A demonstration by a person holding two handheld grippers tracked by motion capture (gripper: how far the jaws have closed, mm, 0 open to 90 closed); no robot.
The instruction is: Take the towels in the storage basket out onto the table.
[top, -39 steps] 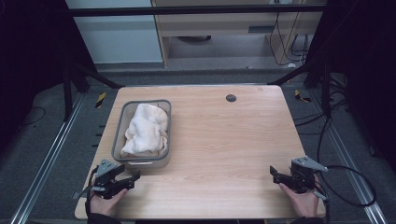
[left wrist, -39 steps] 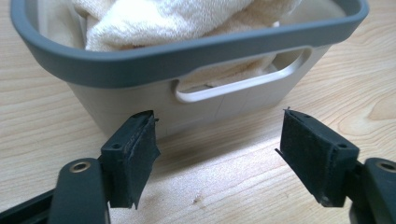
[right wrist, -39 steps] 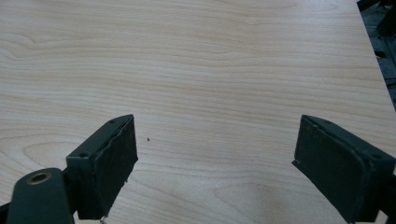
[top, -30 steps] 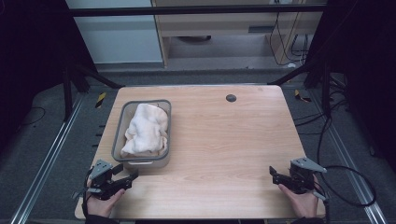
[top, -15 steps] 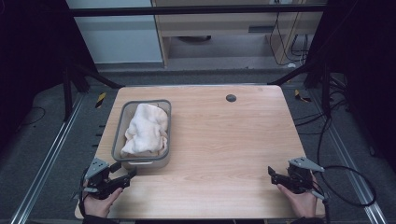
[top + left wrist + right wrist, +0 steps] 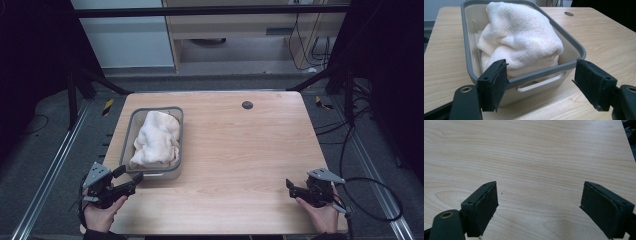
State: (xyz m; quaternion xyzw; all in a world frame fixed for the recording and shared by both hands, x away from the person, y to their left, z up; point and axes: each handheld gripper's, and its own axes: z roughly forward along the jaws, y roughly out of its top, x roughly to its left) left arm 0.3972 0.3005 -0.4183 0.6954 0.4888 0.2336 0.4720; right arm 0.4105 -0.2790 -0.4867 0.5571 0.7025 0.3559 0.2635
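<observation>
High view is showing the left gripper [image 6: 131, 179], jaws standing apart and gripping nothing, sitting lower left just below the towel [image 6: 156, 138] in its bin [image 6: 127, 131], long axis running up-frame.

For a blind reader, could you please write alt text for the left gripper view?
A white towel lies bunched in a grey-rimmed tub on a wooden table. The left gripper is open, its two black jaws framing the tub's near end with its handle slot, touching nothing.
</observation>
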